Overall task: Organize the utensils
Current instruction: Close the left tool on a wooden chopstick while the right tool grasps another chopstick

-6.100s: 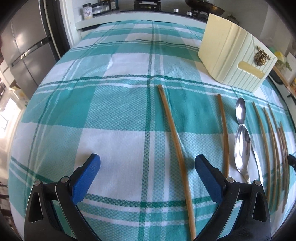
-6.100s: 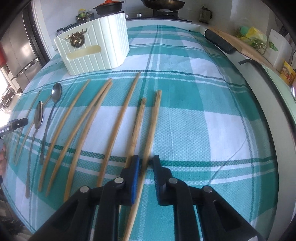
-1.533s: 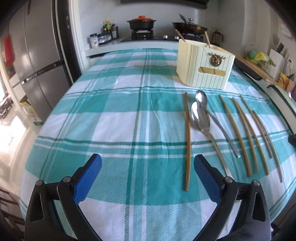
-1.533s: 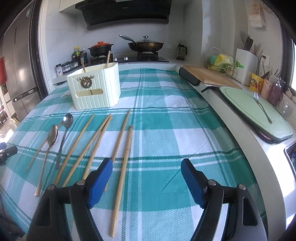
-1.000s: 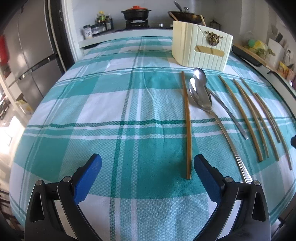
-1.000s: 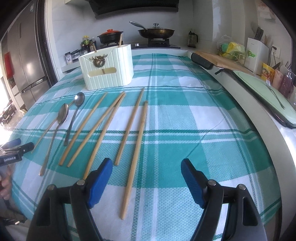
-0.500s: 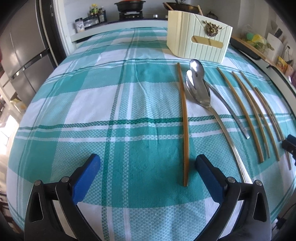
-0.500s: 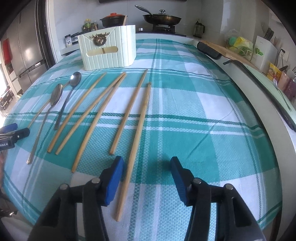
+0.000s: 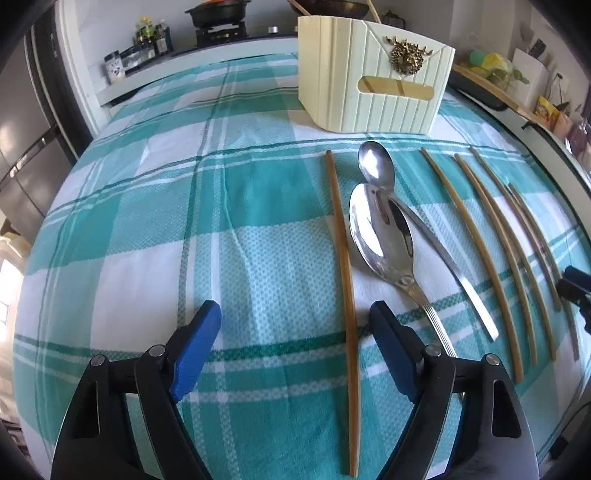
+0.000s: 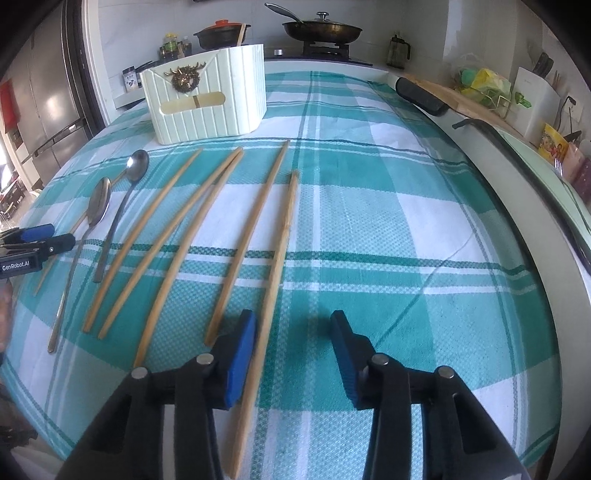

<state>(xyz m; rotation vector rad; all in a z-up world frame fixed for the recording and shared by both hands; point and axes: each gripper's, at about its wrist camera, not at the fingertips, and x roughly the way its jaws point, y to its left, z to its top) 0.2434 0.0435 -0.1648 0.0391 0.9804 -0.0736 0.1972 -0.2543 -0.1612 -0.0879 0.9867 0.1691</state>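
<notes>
A: Fingers first. Left gripper point(image 9: 295, 325): jaws wide apart, just been closing a bit. One chopstick point(image 9: 343, 258) lies on the cloth between them, nearer the right pad; pads not pressing on it, nothing held.

B: Right gripper point(image 10: 291, 332)?

A: Jaws part open, just been closing in. Rightmost chopstick point(image 10: 277, 266) runs between them, just beside the left pad point(image 10: 242, 354). Contact there, can't tell. Right pad well apart from it. No grip.

B: Other utensils?

A: Right view: four more chopsticks point(image 10: 177, 240) fanned out to the left of that one, then two spoons point(image 10: 122, 199) further left. Left view: big spoon point(image 9: 384, 240) overlapping the small spoon point(image 9: 376, 166) at the bowl, just right of the lone chopstick. All flat on the cloth.

B: Holder?

A: Cream ribbed holder point(image 10: 207, 107) upright at the far end of the cloth, gold deer emblem on front, stick tips poking out the top.

B: Surface, room?

A: Teal and white plaid tablecloth point(image 10: 388, 221). Kitchen behind: stove with black pot point(image 10: 221, 35) and a wok point(image 10: 321, 31), fridge point(image 10: 48, 99) at left, cutting board point(image 10: 472, 99) and knife block on the right counter. Left gripper shows at the left edge of the right view, low over the spoon handles.
</notes>
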